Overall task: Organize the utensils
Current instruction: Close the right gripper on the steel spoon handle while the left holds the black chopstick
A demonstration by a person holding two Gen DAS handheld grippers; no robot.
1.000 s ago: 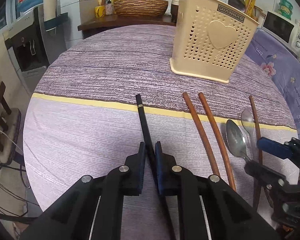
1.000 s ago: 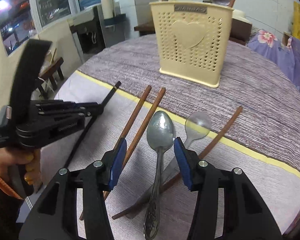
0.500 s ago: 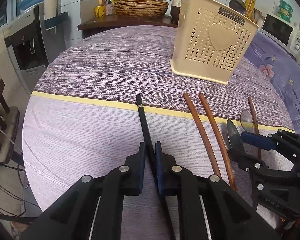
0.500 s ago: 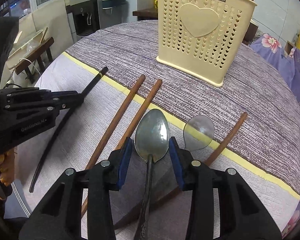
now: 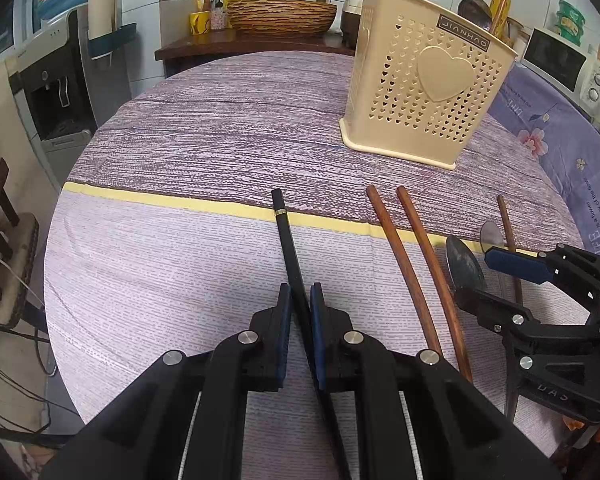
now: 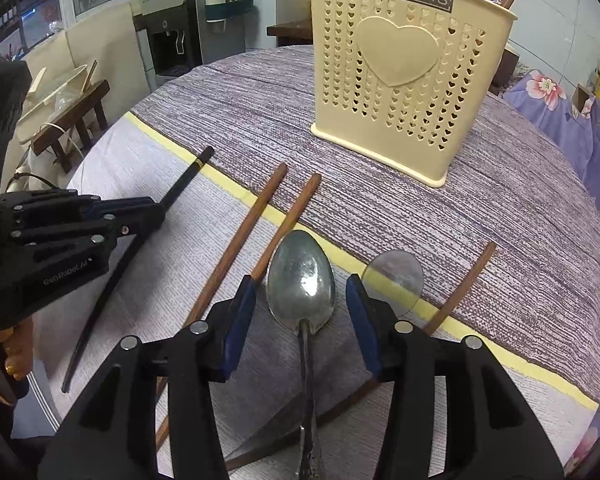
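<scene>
Since the earlier frame my right gripper point(image 6: 301, 307) has advanced over the metal spoon point(image 6: 301, 280), jaws just reopening, untouching. Left gripper point(image 5: 300, 306) clamps the black chopstick point(image 5: 286, 236). Beyond: brown chopsticks point(image 6: 236, 240), cream holder point(image 6: 404, 80).

Even indoor light, sharp, fisheye-warped edges

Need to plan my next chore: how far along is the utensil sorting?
Barely begun. A few utensils already stand in the cream holder. The left tool grips the black chopstick; the right tool, which has just been opening, straddles the metal spoon without gripping. Three brown chopsticks and another spoon remain on the table.
</scene>
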